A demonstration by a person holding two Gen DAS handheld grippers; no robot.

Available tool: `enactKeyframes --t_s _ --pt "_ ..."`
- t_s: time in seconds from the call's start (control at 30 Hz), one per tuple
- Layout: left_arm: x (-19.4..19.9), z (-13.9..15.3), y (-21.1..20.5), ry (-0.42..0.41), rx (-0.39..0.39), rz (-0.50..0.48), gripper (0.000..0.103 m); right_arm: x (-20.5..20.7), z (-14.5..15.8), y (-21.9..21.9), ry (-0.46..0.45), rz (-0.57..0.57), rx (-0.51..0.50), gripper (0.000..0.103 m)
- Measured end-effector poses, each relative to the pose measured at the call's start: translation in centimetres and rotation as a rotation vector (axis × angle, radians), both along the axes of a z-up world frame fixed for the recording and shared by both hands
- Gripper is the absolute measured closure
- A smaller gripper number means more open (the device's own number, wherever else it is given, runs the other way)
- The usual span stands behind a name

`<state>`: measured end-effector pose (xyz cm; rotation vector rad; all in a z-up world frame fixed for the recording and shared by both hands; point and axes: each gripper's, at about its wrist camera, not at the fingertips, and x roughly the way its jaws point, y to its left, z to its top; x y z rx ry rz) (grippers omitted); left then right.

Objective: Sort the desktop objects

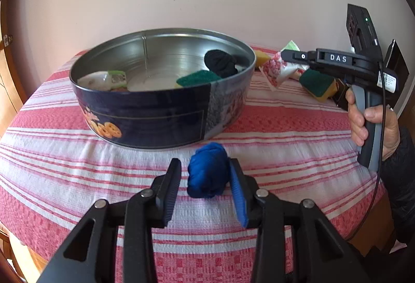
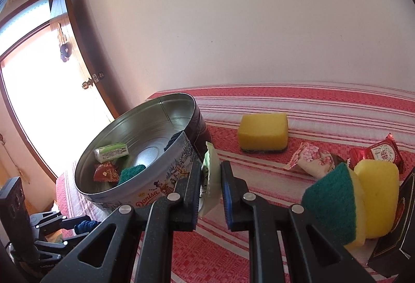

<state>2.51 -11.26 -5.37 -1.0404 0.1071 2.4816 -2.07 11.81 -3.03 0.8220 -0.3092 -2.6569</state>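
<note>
A balled blue sock (image 1: 207, 171) lies on the striped tablecloth (image 1: 77, 166) just in front of the round cookie tin (image 1: 155, 111). My left gripper (image 1: 205, 163) straddles the sock, open: its right pad touches the sock and a gap shows at the left pad. My right gripper (image 2: 211, 164) is shut on a white-and-green packet (image 2: 210, 179), held above the cloth beside the tin (image 2: 168, 174). Inside the tin lie a black sock (image 1: 220, 62), a green sponge (image 1: 199, 78), a green packet (image 2: 111, 152) and a red packet (image 2: 106, 172).
Right of the tin lie a yellow sponge (image 2: 263, 133), a pink floral packet (image 2: 313, 162), a red packet (image 2: 381, 153), two green-and-yellow sponges (image 2: 337, 202) and a dark box (image 2: 396, 231). A wall stands behind the table. A person's hand (image 1: 373, 127) holds the right gripper.
</note>
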Motion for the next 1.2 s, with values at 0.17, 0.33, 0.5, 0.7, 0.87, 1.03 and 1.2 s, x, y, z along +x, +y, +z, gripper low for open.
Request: enactKeyframes --t_s 0.17,0.33,0.5,0.7,0.87,1.03,1.2 --pt "-0.1 -0.6 0.5 0.004 -0.006 0.022 0.07 0.0 -0.1 -0.3 -0.006 0.006 0.011 0.086" --pt "0.0 0.0 -0.3 0.028 0.057 0.044 0.074 0.2 0.1 -0.1 0.015 0.001 0.004 0.086" --pt "1.4 2.2 -0.6 0.141 0.105 -0.005 0.074 0.8 0.7 0.0 0.049 0.015 -0.016 0.086" --pt "0.8 4.2 -1.2 0.213 0.107 0.031 0.074 1.2 1.8 0.2 0.086 0.026 -0.044 0.086" --pt "-0.7 5.8 -1.8 0.263 0.129 0.069 0.074 1.3 3.0 -0.4 0.115 0.03 -0.065 0.086" --pt "-2.4 7.2 -2.6 0.286 0.156 0.117 0.074 0.7 4.7 -2.6 0.15 0.062 -0.09 0.086" --pt "-4.4 8.5 -2.7 0.313 0.171 0.15 0.074 -0.2 6.4 -5.7 0.193 0.092 -0.093 0.086"
